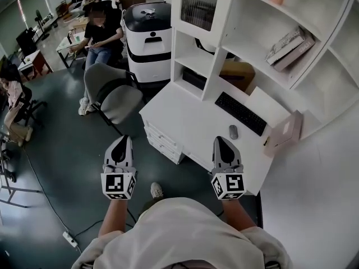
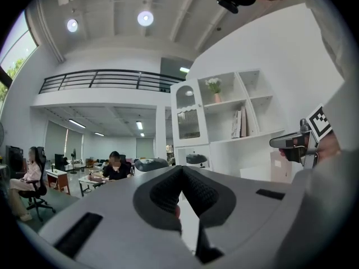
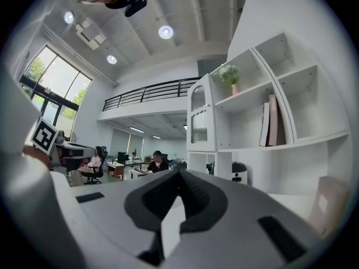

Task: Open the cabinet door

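Two tools up and level, side by side. Starting left of the left gripper point(image 1: 122, 141): grey chair point(image 1: 115, 94) ahead-left of it, floor underneath. Left gripper itself has its jaws pressed together w/ nothing btwn them, and its own view confirms that. Ahead of it and higher up, well apart, is the cabinet door point(image 1: 199, 4). Ribbed-glass panel, sitting flush in the white shelf unit point(image 1: 215, 72), looks closed. Over to the right gripper point(image 1: 222, 141), out above the front edge of the white desk point(image 1: 185, 122): jaws together too, empty. Ahead of it, near, a grey mouse point(image 1: 233, 131). Just beyond that, a black keyboard point(image 1: 241, 112). Ahead-right of the right gripper, a pale box point(image 1: 283, 133) stands at the desk's far end. Neither tool is touching the door.
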`<action>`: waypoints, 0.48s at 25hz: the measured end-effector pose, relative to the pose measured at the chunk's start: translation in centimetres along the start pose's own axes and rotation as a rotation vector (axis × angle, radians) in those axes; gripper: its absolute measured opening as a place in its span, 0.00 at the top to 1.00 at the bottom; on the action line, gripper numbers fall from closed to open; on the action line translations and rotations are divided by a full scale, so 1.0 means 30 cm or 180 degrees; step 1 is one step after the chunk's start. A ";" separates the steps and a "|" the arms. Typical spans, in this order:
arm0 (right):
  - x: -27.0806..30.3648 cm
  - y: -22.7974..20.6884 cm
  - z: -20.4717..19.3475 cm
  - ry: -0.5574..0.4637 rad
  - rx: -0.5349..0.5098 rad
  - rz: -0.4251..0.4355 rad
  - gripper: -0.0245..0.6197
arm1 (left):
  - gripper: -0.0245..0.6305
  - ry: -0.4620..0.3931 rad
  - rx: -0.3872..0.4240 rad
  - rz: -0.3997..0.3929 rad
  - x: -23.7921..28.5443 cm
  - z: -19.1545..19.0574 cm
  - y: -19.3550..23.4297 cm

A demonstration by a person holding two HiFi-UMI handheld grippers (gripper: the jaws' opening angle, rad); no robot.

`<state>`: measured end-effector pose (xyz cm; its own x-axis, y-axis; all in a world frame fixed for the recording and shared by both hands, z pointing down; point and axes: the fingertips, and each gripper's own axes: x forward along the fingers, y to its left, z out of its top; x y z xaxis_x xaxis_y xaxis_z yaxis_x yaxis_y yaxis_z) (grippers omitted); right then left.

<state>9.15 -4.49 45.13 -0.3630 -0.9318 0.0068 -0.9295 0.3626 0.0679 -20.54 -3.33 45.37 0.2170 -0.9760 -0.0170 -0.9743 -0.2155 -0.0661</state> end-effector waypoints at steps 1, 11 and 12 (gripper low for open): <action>0.039 0.008 0.009 -0.0003 -0.0002 -0.0029 0.96 | 0.96 0.0000 -0.0006 -0.0024 0.032 0.001 0.031; 0.302 0.049 0.034 0.0022 -0.0031 -0.0257 0.96 | 0.96 -0.0006 -0.0057 -0.0185 0.284 -0.014 0.251; 0.314 0.045 0.029 0.0037 -0.0032 -0.0260 0.96 | 0.96 0.0003 -0.0064 -0.0186 0.298 -0.019 0.255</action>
<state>4.41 -12.75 44.42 -0.2853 -0.9584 0.0123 -0.9552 0.2853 0.0786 -26.10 -13.72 45.28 0.2734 -0.9618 -0.0127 -0.9610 -0.2725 -0.0470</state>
